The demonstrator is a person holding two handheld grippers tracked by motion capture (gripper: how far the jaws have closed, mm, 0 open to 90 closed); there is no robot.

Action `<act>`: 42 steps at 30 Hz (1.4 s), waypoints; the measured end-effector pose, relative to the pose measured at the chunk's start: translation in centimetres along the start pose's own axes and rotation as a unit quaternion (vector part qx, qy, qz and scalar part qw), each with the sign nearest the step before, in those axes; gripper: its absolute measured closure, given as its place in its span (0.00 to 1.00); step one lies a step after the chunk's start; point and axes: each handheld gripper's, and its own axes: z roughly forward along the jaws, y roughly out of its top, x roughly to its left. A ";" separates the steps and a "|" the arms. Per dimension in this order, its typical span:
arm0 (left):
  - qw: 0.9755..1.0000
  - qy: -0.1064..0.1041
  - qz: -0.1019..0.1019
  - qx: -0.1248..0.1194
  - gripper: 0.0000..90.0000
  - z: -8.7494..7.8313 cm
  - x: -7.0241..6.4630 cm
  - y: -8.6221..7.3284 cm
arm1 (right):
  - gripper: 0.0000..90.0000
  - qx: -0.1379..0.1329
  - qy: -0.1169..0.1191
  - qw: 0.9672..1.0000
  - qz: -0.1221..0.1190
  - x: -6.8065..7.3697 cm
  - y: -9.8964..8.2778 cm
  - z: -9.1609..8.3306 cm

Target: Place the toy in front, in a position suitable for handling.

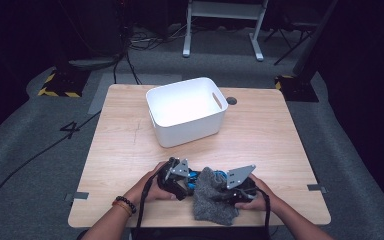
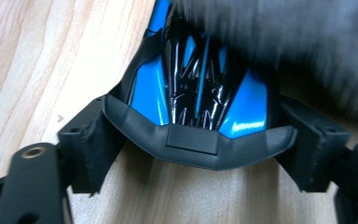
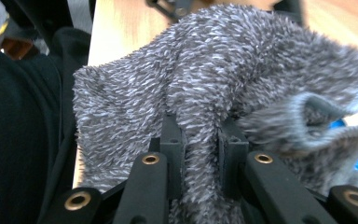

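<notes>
A glossy blue and black toy-like object [image 2: 196,93] lies on the wooden table [image 1: 125,145] near the front edge. My left gripper [image 2: 200,149] is shut on it, with its pads [image 2: 88,149] pressed against the two ends of its black rim. From above, the left gripper [image 1: 189,182] points right towards the blue object [image 1: 195,176]. A grey fuzzy sock [image 3: 214,84] is bunched over that object's far side. My right gripper [image 3: 200,144] is shut on a fold of the sock. In the high view the sock [image 1: 212,200] drapes between both hands, with the right gripper [image 1: 228,188] at its right.
An empty white bin [image 1: 185,110] with handle slots stands at the table's middle back. A round cable hole [image 1: 231,100] is behind it. The person's dark clothing [image 3: 18,140] is close to the table's front edge. Cables and stands are on the floor beyond.
</notes>
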 end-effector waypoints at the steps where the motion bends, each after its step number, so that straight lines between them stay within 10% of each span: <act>1: 1.000 -0.001 0.000 -0.001 0.25 0.0 0.0 0.0 | 0.85 0.010 -0.001 1.000 -0.003 0.1 0.2 0.6; 18: 1.000 -0.005 0.001 -0.001 0.27 0.0 0.1 0.0 | 0.86 0.044 -0.029 0.997 0.048 -1.3 -4.2 -3.0; 26: 1.000 -0.006 0.002 -0.001 0.27 0.0 0.1 0.0 | 0.86 0.040 -0.119 0.985 0.117 -4.9 -6.8 -6.1; 35: 1.000 -0.009 0.008 -0.003 0.27 0.8 0.0 0.8 | 0.85 0.008 -0.167 0.975 0.146 -7.0 -6.4 -5.1; 42: 1.000 -0.009 0.006 -0.001 0.26 1.0 0.2 1.1 | 0.86 0.006 -0.134 0.981 0.138 -6.7 -5.7 -4.5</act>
